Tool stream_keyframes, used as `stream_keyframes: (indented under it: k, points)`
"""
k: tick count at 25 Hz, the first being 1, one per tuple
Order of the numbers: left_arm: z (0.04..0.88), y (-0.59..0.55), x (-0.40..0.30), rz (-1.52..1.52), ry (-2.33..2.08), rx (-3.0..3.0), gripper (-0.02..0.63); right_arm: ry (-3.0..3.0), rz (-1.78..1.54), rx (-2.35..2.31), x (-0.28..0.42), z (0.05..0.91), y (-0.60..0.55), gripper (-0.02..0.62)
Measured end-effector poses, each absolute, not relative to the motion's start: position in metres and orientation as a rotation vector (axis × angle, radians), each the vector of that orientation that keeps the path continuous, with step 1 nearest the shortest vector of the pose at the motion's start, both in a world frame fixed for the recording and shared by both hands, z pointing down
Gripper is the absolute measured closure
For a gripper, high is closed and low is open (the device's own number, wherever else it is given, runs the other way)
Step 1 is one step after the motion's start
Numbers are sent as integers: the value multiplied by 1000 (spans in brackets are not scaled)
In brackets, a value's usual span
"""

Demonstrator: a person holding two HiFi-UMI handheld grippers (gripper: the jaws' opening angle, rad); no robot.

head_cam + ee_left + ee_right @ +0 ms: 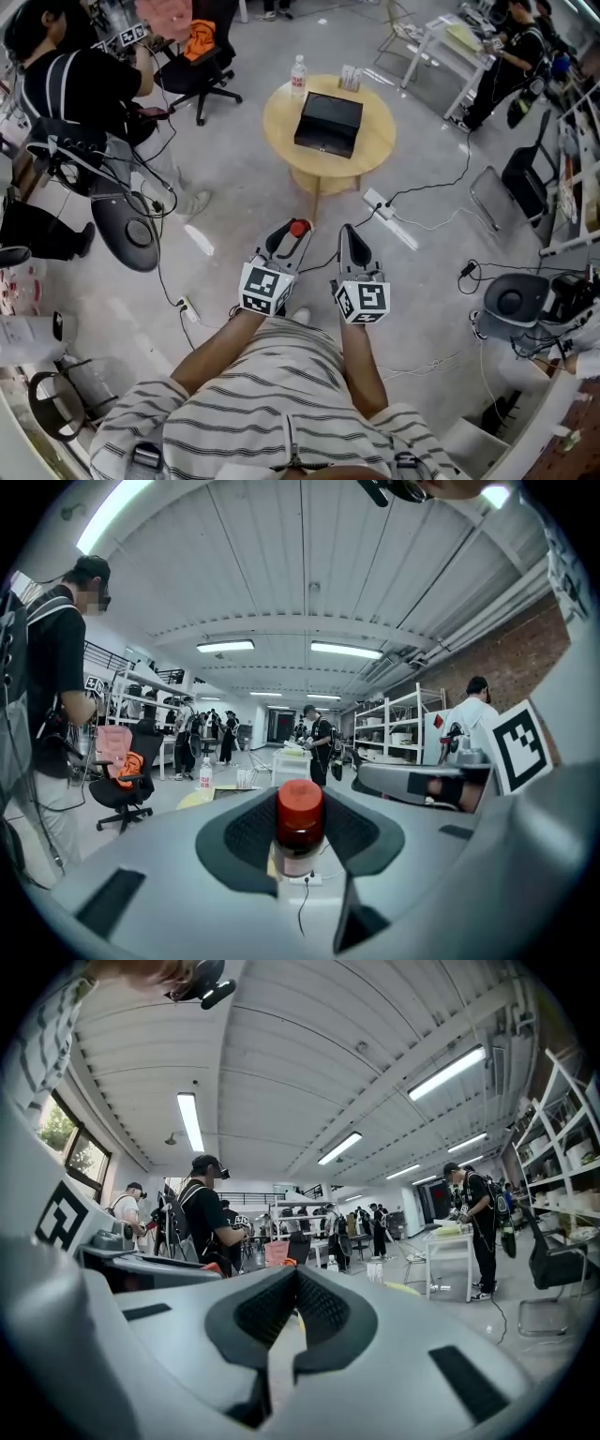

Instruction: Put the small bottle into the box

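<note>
Head view: left tongs (292, 234) clamp small bottle (299, 228); right tongs (348, 234) closed alongside.

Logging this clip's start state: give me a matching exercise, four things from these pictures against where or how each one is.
Things:
1. small bottle
2. right gripper
3. black box
4. clear water bottle

Places or states:
A. upright near the far edge of the round table
B. shut, nothing between its jaws
C. held between the jaws of the left gripper, red cap up
D. around the middle of the round table

Pairs: 1-C, 2-B, 3-D, 4-A
</note>
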State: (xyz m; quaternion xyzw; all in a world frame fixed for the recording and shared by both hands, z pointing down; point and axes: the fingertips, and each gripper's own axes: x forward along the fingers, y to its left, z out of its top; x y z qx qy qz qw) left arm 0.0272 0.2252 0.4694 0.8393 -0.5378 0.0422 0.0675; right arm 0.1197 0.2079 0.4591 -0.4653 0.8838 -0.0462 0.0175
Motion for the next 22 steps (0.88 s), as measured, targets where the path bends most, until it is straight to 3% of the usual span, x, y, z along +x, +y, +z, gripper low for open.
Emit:
stream_keyframes:
  k: [22]
  points:
    - [495,76,-13,158,-1579,2532,451,2779,-117,-1475,70,465,59,586]
